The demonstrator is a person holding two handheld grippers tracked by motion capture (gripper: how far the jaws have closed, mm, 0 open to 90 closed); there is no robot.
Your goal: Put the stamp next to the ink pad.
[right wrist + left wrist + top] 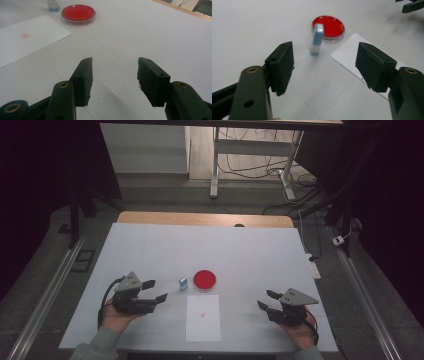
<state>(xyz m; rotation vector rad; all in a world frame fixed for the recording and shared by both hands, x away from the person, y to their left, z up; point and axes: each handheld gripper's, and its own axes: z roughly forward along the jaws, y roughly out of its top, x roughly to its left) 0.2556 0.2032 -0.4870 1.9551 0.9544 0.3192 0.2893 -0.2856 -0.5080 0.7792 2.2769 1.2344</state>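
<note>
Stamp block (183, 283) upright beside red dish (204, 279) on white tabletop (250, 255).

The left claw (154, 290) is held low over the bench near its front left corner, in the person's left hand (116, 316), whose sleeve comes in from the front edge. It lies about level and points toward the middle of the bench. Its jaws stand wide apart with nothing between them. The right claw (266, 300) is held near the front right corner in the right hand (300, 332), also low and about level, pointing inward and away from the front edge. Its jaws are parted too, with only bare bench (155, 32) between them.
</note>
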